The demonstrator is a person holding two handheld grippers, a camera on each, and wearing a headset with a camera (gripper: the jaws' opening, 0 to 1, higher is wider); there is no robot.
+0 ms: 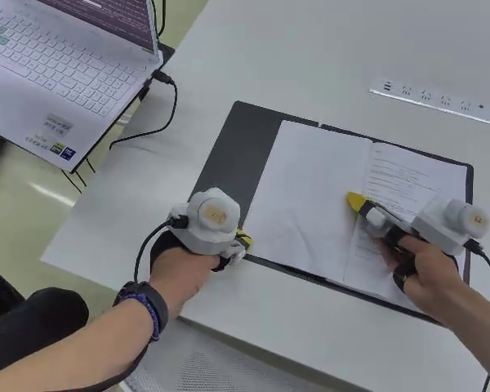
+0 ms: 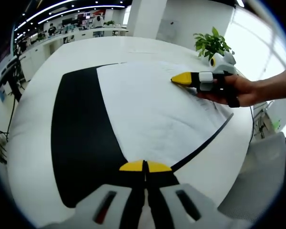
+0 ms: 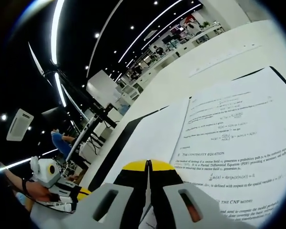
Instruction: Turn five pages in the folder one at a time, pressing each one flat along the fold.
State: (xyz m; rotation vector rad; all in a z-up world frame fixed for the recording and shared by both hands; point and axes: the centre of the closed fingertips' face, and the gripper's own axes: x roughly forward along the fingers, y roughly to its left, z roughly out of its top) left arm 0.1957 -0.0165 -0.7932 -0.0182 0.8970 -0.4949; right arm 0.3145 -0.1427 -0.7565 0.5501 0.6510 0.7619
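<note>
The printed page (image 3: 238,138) carries the heading "THE CONTINUITY EQUATION".

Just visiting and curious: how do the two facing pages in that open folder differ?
The left page is blank white; the right page carries printed text. The left page leaves a wide strip of the black folder bare beside it; the right page reaches nearly to the folder's edge. Both lie open, meeting at the fold where the tip of the right gripper rests.
</note>
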